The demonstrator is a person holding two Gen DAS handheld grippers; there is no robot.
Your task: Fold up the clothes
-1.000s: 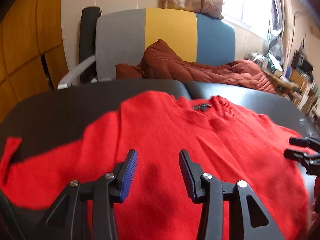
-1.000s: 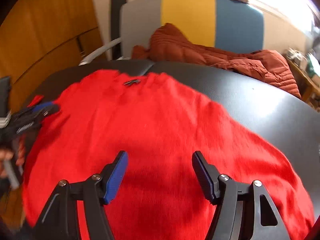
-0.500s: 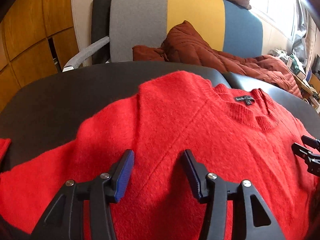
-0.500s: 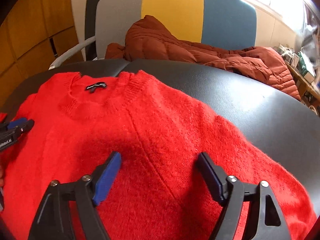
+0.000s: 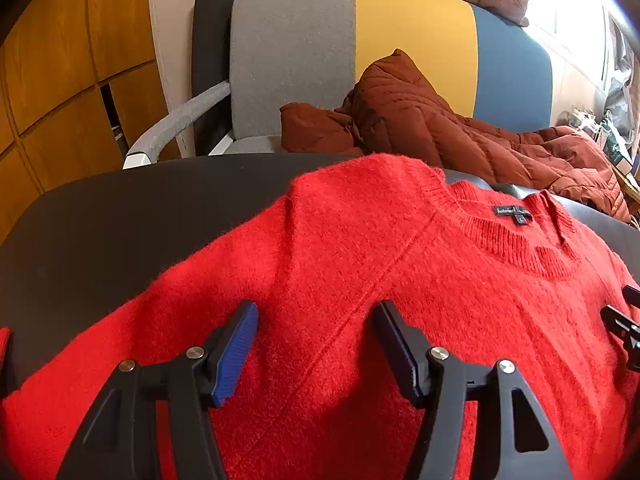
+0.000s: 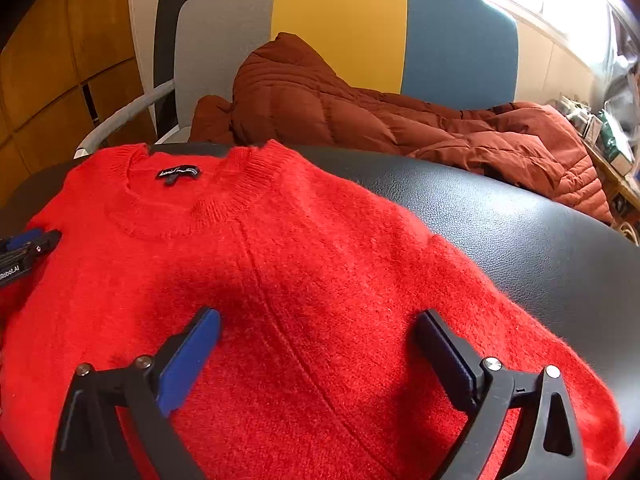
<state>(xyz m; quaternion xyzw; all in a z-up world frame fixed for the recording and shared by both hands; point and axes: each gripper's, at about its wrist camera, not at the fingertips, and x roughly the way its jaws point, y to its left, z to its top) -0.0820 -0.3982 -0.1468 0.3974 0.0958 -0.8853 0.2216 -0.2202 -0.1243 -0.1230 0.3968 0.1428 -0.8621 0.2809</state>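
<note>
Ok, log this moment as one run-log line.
left tool: open, jaws just widened, empty | right tool: same | red sweater: flat, unfolded, on black table

Both my grippers, left (image 5: 316,340) and right (image 6: 316,344), are opening (nothing between them), advancing toward the sweater (image 5: 360,280) collar.

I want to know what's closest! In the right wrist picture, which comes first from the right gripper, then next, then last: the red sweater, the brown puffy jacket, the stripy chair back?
From the right gripper:
1. Red sweater, right under the open fingers, spread on the black table.
2. Brown puffy jacket, past the table's far edge.
3. Stripy chair back, behind the jacket, farthest.
</note>
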